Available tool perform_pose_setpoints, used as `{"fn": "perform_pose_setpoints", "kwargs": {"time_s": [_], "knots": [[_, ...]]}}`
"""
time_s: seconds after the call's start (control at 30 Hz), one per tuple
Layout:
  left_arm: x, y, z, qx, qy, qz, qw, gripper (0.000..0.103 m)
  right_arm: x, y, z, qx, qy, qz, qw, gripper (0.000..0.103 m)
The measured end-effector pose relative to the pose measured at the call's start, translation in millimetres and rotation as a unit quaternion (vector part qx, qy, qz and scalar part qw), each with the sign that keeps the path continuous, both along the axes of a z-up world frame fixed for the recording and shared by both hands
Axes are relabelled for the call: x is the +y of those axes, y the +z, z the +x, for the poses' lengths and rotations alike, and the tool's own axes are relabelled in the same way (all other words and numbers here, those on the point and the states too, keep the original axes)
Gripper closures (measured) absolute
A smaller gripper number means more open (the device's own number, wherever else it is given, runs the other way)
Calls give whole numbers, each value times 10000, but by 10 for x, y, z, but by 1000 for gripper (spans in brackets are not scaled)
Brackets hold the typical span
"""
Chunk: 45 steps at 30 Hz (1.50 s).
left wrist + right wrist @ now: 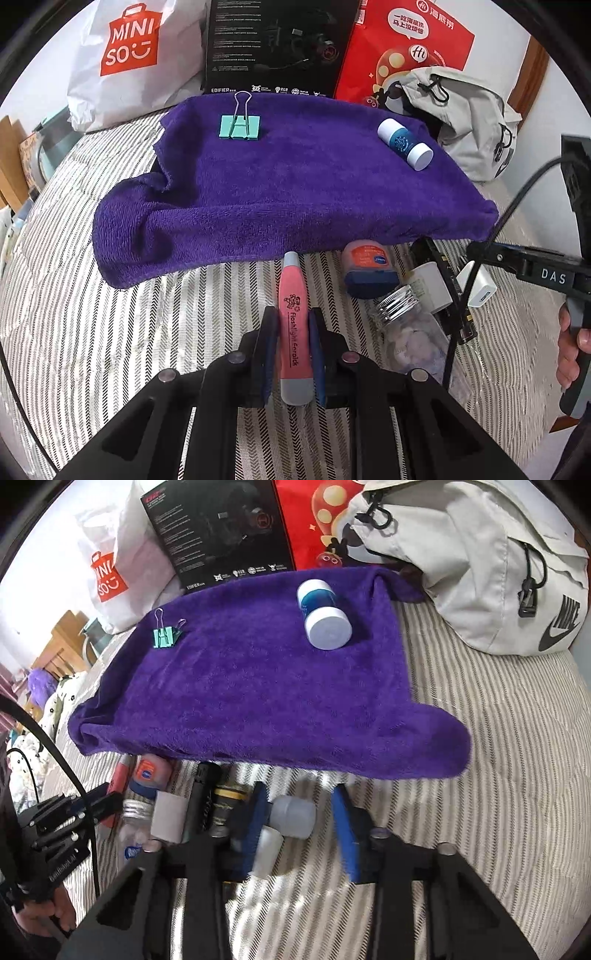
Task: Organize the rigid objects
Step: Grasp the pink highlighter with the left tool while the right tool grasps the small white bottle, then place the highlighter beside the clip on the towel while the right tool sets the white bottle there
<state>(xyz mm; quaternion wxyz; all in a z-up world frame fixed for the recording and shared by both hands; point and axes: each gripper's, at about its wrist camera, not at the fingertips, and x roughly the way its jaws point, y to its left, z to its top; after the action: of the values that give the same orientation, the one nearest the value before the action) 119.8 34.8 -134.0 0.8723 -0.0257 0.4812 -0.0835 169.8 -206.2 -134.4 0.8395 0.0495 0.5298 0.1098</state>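
The left hand-held gripper is clamped on a pink earpick that lies on the striped bed, its tip near the front edge of the purple towel. The right hand-held gripper has its blue fingers spread apart around a frosted white cap, not gripping it. On the towel rest a teal binder clip and a blue-and-white bottle, well apart. A small orange-lidded jar and a clear bottle with a metal cap lie just beside the earpick.
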Motion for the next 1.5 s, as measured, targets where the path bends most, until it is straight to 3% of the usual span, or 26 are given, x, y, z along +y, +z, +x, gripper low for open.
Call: {"fn": "perform_pose_setpoints", "kwargs": {"time_s": [0.23,0.57,0.73,0.93,1.5], "knots": [[-5,5,-1,-10,13,37,10000,86,-176,-68,-69,200,-111,86,9997,74],[-15,4,-4,-31,5,97,9999,86,23,-107,-168,-103,173,-468,9987,72],[13,6,-24,-22,27,17,10000,86,-102,-78,-184,-5,137,-239,9996,74],[-50,7,-15,-46,26,207,9998,86,-259,-101,-243,-9,31,11,10000,73],[291,325,-36,-105,286,-234,9993,86,-342,90,-323,46,227,492,9985,73]]}}
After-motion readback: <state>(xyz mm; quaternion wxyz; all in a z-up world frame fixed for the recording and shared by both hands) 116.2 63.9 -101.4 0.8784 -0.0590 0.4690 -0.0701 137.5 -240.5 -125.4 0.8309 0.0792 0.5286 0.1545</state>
